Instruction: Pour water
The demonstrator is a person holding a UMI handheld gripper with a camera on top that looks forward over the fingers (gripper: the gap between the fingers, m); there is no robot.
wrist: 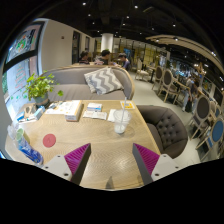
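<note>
Gripper [112, 160] wide open, holding nothing, above wooden table [100, 140]. Clear cup [120, 121] at frame centre, contents unclear. Potted plant [40, 88] upper left.

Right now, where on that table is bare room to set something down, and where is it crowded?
Bare wood lies just ahead of the open gripper, between it and the clear cup. The table's far side is crowded: books, magazines, a plant. A red coaster lies off the left finger.
</note>
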